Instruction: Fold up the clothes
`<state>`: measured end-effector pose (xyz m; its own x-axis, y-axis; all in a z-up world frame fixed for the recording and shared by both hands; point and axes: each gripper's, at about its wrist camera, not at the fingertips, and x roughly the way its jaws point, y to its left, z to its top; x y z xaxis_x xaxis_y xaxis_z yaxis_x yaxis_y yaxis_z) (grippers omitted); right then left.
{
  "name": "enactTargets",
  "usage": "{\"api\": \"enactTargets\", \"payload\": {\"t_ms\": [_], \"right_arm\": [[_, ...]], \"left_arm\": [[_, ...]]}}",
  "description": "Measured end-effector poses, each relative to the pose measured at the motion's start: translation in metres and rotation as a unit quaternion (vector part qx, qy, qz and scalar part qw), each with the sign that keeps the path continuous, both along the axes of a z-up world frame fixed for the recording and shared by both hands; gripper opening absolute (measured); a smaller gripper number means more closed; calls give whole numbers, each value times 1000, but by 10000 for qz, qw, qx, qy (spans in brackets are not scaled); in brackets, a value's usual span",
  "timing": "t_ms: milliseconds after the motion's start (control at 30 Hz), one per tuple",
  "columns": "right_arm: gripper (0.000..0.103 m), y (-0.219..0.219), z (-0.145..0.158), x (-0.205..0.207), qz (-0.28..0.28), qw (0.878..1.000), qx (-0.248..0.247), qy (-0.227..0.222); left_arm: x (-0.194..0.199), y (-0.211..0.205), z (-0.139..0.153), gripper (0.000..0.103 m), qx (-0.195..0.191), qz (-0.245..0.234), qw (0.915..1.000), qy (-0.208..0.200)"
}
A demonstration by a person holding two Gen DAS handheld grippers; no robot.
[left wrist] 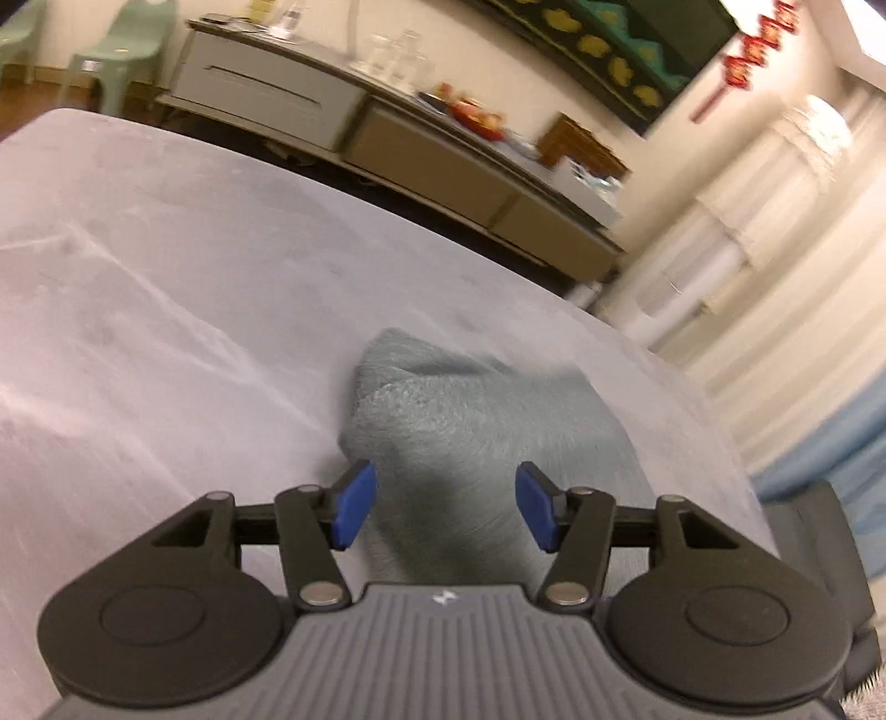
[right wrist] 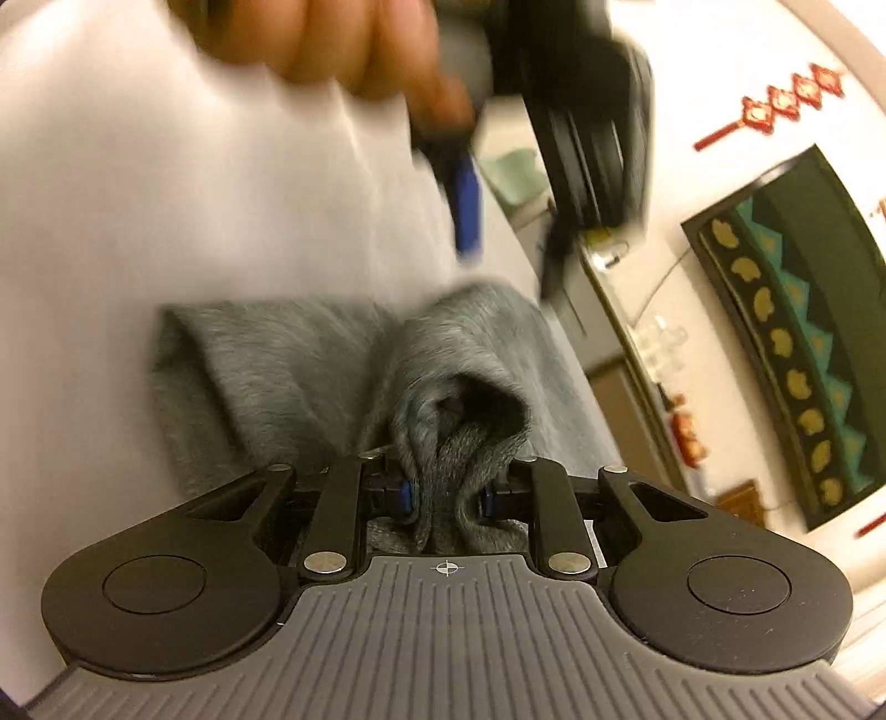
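Note:
A grey-green fuzzy garment (left wrist: 470, 426) lies bunched on the pale bed cover (left wrist: 166, 277). My left gripper (left wrist: 446, 512) hovers over its near end, open, blue pads apart and nothing pressed between them. In the right wrist view the same garment (right wrist: 288, 354) is partly folded, and my right gripper (right wrist: 446, 498) is shut on a bunched fold of it. Above, blurred, a hand (right wrist: 332, 44) carries the left gripper (right wrist: 468, 205) over the far edge of the garment.
A long low cabinet (left wrist: 387, 144) with glassware and red items on top runs along the far wall. Two pale green chairs (left wrist: 116, 50) stand at the upper left. Curtains (left wrist: 775, 249) hang on the right. A dark framed picture (right wrist: 792, 343) hangs on the wall.

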<state>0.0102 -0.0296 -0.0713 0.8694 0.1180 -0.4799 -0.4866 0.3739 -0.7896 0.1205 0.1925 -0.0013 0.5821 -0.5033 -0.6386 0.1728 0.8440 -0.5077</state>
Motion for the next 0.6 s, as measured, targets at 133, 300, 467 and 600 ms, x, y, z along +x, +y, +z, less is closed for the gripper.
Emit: {"api": "enactTargets", "payload": {"t_ms": [133,300,467,600], "right_arm": [[35,-53,-5,21,-515,9983,-265,-112],[39,-52,8,-24,-802,9950,481,-352],[20,-57,6,-36,-1370,9816,1307,-257],[32,-80,26,-39,-1863,9525,2406,83]], "left_arm": [[-12,-18,-2,62,-75,-447,9989,-93],[-18,-53,-20,62,-197,-842,9962,81],[-25,-70,-37,62,-651,-844,9938,313],[-28,-78,-48,62,-791,-694,9937,379]]}}
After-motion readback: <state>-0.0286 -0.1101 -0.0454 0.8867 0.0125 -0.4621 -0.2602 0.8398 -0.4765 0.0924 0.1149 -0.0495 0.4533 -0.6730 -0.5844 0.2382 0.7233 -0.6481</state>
